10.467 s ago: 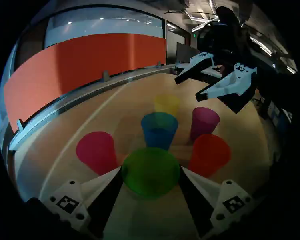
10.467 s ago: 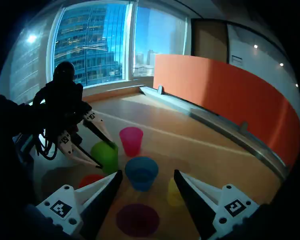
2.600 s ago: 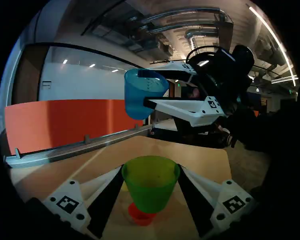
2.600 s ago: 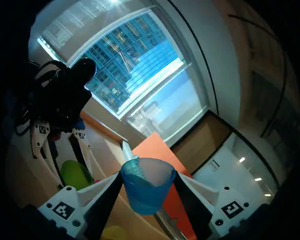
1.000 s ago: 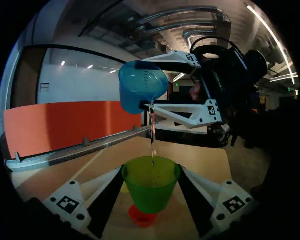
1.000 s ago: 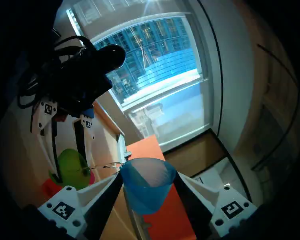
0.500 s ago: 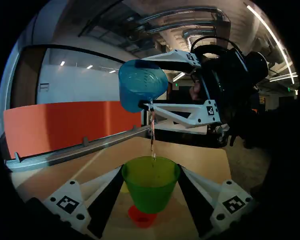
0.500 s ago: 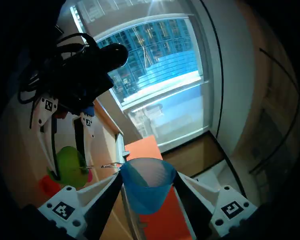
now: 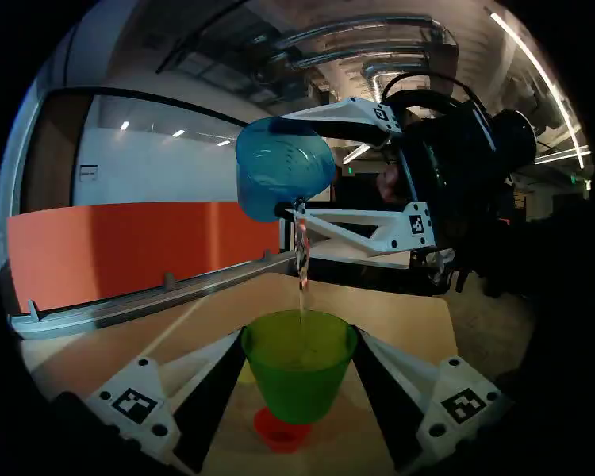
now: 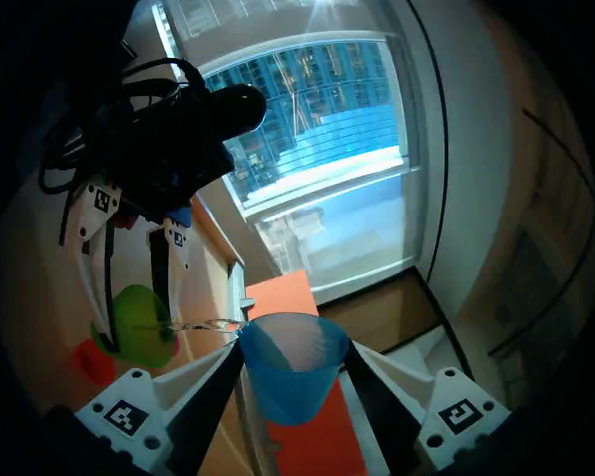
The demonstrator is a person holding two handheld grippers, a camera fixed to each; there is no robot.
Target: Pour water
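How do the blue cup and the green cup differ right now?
The blue cup, in the right tool, is tipped, pouring a thin stream; the green cup, in the left tool, stands upright catching it. The blue cup hangs higher than the green cup. Both are translucent, tapered cups.

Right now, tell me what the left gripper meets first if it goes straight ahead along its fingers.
Probably the water stream, then the right gripper shut on the tilted blue cup; depth is unclear. The left gripper holds the green cup.
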